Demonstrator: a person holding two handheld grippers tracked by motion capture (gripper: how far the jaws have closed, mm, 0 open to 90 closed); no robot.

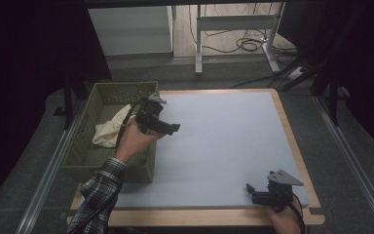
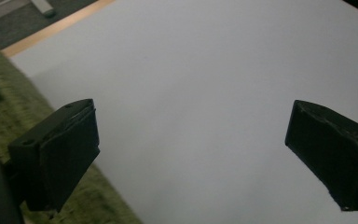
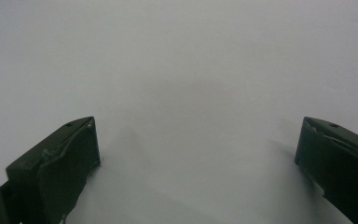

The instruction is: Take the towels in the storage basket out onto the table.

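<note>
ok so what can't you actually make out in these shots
- White cloth in the green basket, high view: its right part is hidden behind the left gripper and hand.
- Right hand, high view: cut off by the bottom edge.
- Basket rim, left gripper view: blurred, cut by the left edge.

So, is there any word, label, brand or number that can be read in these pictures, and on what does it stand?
None: no readable text stands on anything here.
The green basket, the cream cloth in it, the pale table, the left gripper and the right gripper all show plain surfaces.
</note>
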